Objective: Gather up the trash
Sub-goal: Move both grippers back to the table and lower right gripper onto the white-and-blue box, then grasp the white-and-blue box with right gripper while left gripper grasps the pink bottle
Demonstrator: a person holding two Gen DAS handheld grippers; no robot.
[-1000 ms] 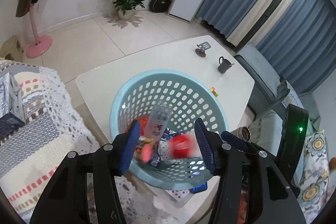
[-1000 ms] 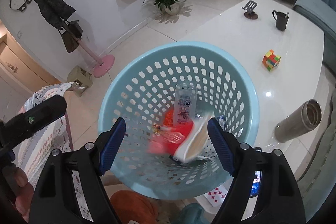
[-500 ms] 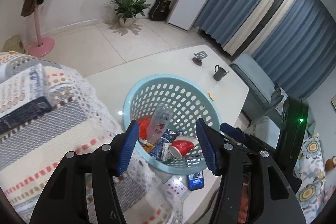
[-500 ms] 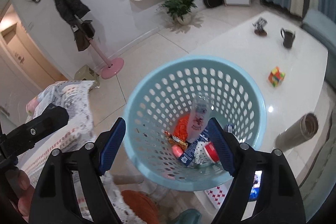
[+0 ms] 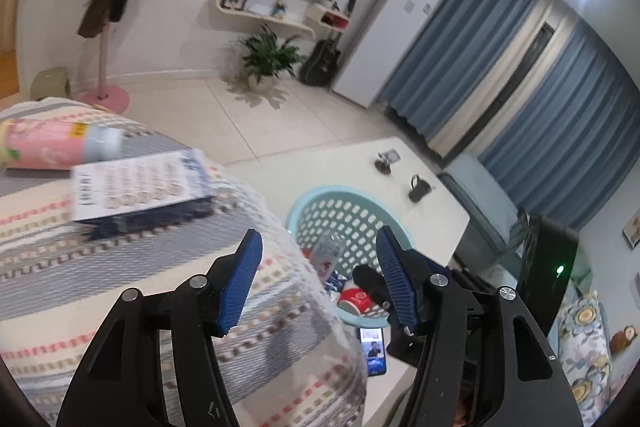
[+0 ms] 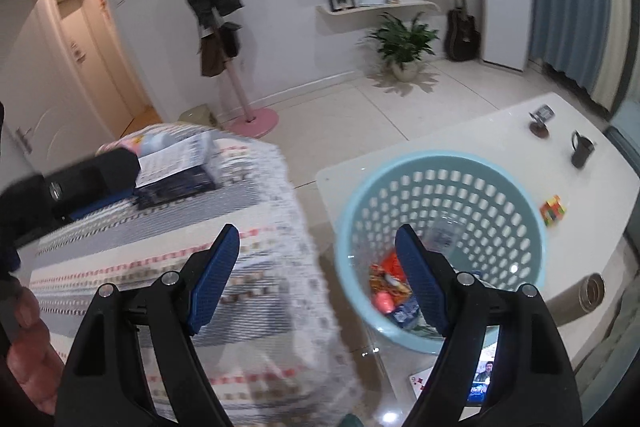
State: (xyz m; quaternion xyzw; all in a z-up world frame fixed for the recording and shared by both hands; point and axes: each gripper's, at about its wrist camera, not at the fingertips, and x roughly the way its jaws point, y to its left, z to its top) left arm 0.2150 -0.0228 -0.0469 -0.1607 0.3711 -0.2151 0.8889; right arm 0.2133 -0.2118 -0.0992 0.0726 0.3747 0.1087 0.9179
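Observation:
A light blue perforated basket [image 6: 492, 171] stands on the white table [image 6: 500, 131] and holds a clear bottle [image 5: 326, 255], a red cup [image 5: 354, 301] and wrappers [image 6: 386, 287]. It also shows in the left wrist view [image 5: 344, 195]. My left gripper [image 5: 318, 281] is open and empty above the edge of a striped knitted cover [image 5: 120, 267]. My right gripper [image 6: 316, 277] is open and empty, between the cover [image 6: 168, 251] and the basket. A pink bottle [image 5: 52, 143] and a booklet [image 5: 140, 183] lie on the cover.
On the table are a black mug [image 6: 580, 149], a phone stand [image 6: 540, 119], a colour cube [image 6: 554, 211], a metal flask [image 6: 588, 297] and a phone [image 5: 373, 351]. A coat stand [image 6: 248, 103] and a potted plant [image 6: 404, 43] stand on the floor behind.
Both grippers have pulled back and swung left, away from the basket, so the striped cover with the pink bottle and booklet now fills the left. Trash dropped a second ago lies in the basket.

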